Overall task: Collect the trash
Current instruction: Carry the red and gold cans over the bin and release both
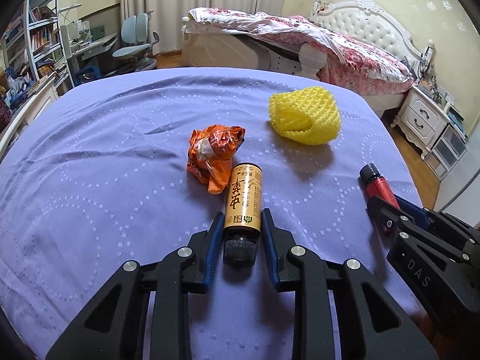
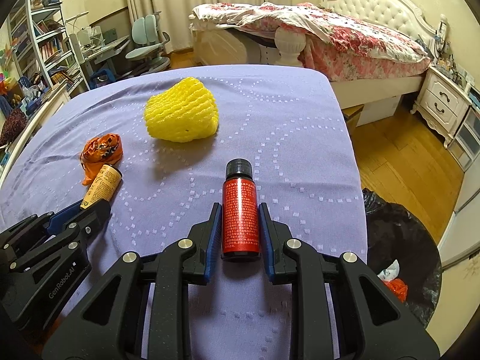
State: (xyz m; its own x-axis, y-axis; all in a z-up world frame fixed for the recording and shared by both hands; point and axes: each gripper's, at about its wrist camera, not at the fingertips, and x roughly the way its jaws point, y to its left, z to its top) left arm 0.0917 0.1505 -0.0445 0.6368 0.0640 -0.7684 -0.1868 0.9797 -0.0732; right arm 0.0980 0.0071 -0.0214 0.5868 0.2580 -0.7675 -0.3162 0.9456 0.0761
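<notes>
A gold-labelled small bottle (image 1: 243,198) with a black cap lies on the purple cloth, cap end toward the camera. My left gripper (image 1: 242,217) is shut on it, its blue pads against both sides of the bottle. In the right wrist view, a red-labelled small bottle (image 2: 240,219) with a black cap pointing away sits between the pads of my right gripper (image 2: 237,210), which is shut on it. A crumpled orange wrapper (image 1: 214,156) lies just beyond the gold bottle. A yellow foam fruit net (image 1: 304,115) rests farther back on the cloth.
The purple-covered table (image 1: 90,165) ends at a rounded far edge. A black-lined trash bin (image 2: 399,240) with some scraps inside stands off the table's right side. Beyond are a bed (image 2: 345,42), a desk chair (image 2: 147,45) and a nightstand (image 2: 444,102).
</notes>
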